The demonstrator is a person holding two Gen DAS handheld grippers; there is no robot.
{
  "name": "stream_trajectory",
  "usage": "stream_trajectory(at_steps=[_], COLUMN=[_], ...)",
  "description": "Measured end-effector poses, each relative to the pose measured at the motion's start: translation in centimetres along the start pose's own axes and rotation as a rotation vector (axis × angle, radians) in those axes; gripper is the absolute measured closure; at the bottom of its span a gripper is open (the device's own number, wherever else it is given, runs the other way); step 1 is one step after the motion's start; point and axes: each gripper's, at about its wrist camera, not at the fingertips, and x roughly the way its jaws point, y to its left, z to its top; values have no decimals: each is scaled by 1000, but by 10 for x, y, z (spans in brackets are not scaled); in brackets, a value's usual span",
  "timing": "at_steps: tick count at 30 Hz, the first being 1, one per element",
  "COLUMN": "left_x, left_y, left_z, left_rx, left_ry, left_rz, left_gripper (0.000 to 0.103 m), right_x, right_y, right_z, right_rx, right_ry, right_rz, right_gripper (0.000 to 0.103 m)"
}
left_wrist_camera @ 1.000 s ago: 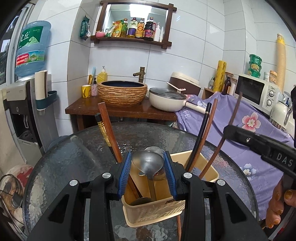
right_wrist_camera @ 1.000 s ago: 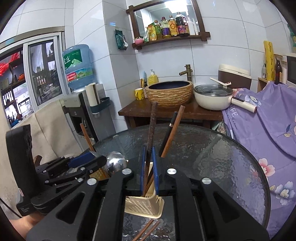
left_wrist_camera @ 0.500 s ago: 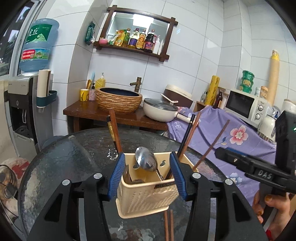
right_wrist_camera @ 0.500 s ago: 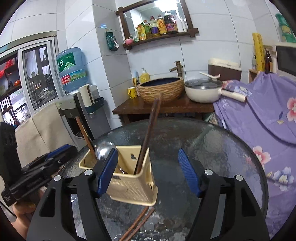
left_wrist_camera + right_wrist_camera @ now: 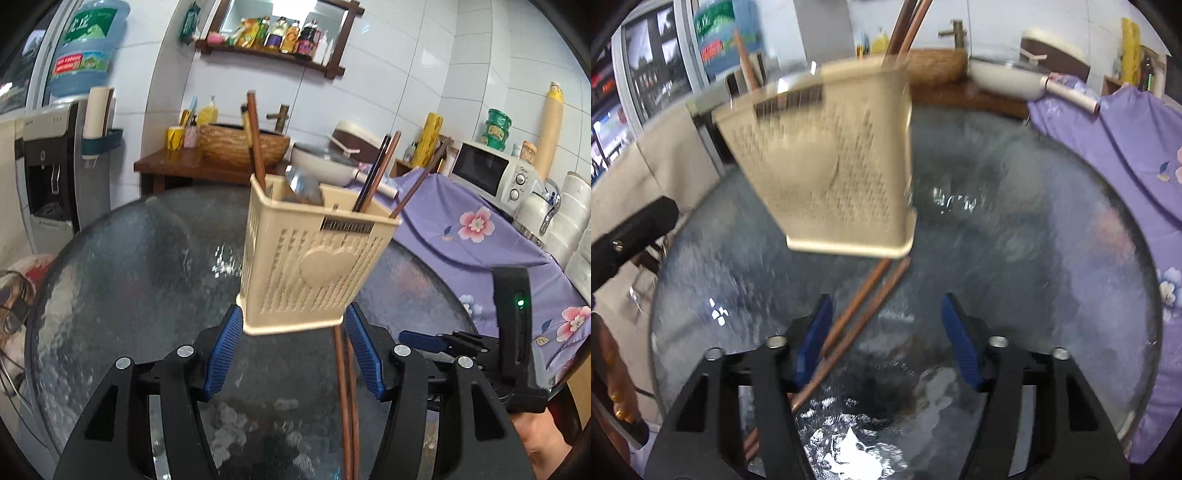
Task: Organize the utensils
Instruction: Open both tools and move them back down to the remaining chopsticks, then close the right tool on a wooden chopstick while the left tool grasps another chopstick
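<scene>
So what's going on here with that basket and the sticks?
A person holds a two-finger tool in each hand over a round glass table, sorting utensils. A beige holder already has a spoon and several chopsticks standing in it. Two brown chopsticks lie flat on the glass. The left tool is opening by the holder's base; the right tool is closing around the loose pair without gripping them.

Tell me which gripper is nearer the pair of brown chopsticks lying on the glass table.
Right. The right gripper, jaws closing, has the chopsticks by its left finger; the left gripper, jaws opening, flanks the holder.
</scene>
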Motion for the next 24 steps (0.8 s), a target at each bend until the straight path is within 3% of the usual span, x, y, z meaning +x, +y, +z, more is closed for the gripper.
stream_trajectory(at_steps=[3, 11, 24], left_x=[3, 8, 19], left_y=[8, 14, 8], left_z=[-11, -30, -41], left_rx=[-22, -15, 12], left_ry=[29, 79, 130], left_rz=[14, 37, 59], left_gripper=[46, 46, 44], right_x=[16, 32, 43], right_y=[7, 10, 30], right_z=[-10, -11, -1], right_rx=[-12, 15, -99], right_ry=[34, 74, 100], right_rz=[-24, -36, -85], right_gripper=[58, 60, 87])
